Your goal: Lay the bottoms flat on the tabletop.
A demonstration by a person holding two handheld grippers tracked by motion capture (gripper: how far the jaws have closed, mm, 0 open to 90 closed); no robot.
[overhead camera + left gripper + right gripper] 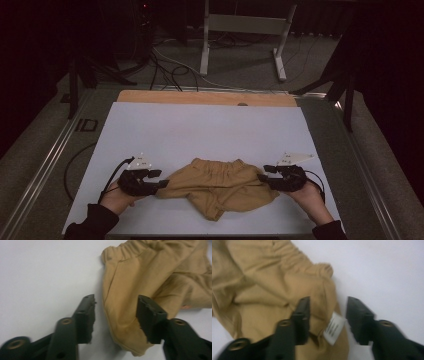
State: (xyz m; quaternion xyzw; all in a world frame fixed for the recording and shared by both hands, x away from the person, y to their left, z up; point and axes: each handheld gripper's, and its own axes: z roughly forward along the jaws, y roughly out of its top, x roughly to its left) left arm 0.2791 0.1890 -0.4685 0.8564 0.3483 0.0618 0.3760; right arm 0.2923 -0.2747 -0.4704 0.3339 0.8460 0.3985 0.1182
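Lying crosswise between the two pairs of jaws, the tan shorts [217,186] run their long axis from the left gripper [159,179] to the right gripper [264,172], one side edge at each, so neither hand is nearer. On the white worktop [200,130] both grippers stand about half open. In the left gripper view, cloth lies between the jaws, loose against the right one. In the right gripper view, the hem and a white label [333,328] sit in the gap, unpinched. Neither holds anything.
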